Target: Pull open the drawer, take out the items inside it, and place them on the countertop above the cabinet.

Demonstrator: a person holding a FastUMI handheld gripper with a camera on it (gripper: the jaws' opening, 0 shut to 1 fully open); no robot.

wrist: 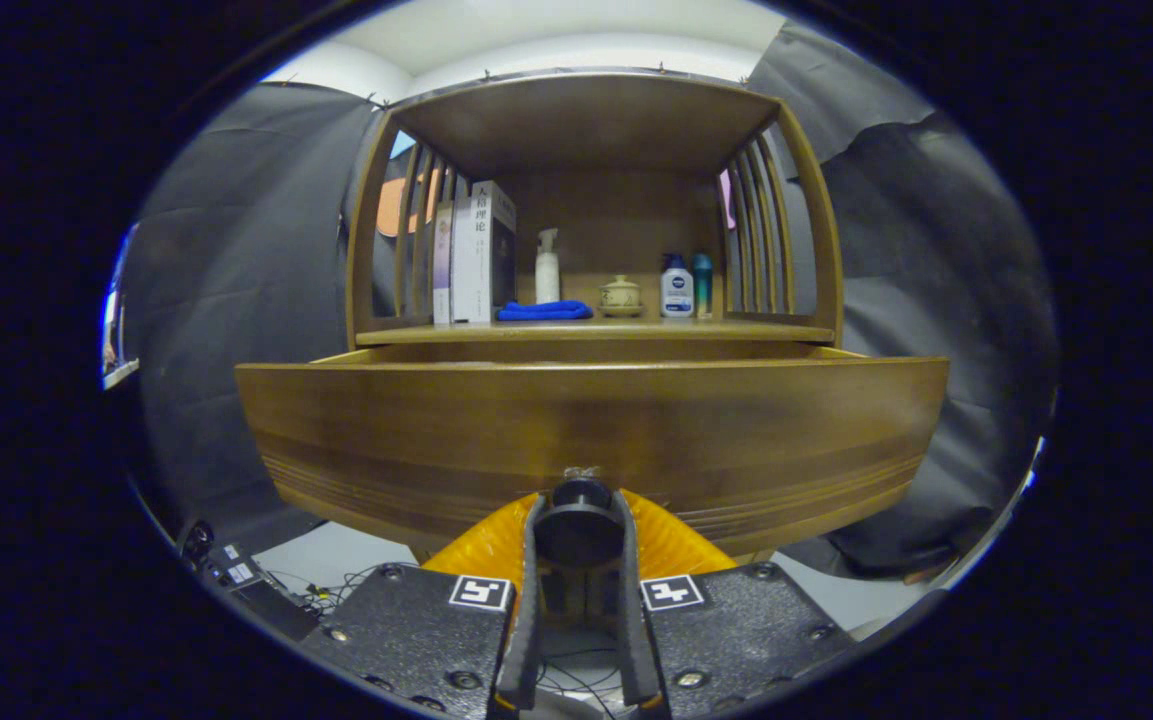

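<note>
A wooden drawer (591, 430) stands pulled out from the cabinet, its wide front facing me and its inside hidden behind that front. My gripper (579, 530) is shut on the round black drawer knob (579, 515), with both orange fingers (496, 545) pressed against its sides. Above the drawer lies the wooden countertop (786, 330), a shelf space under a wooden roof with slatted sides.
On the countertop stand several books (471, 255), a white pump bottle (547, 268), a folded blue cloth (544, 311), a small lidded ceramic pot (621, 294), a white-and-blue bottle (677, 286) and a teal bottle (702, 284). Cables and a black box (236, 580) lie on the floor below left.
</note>
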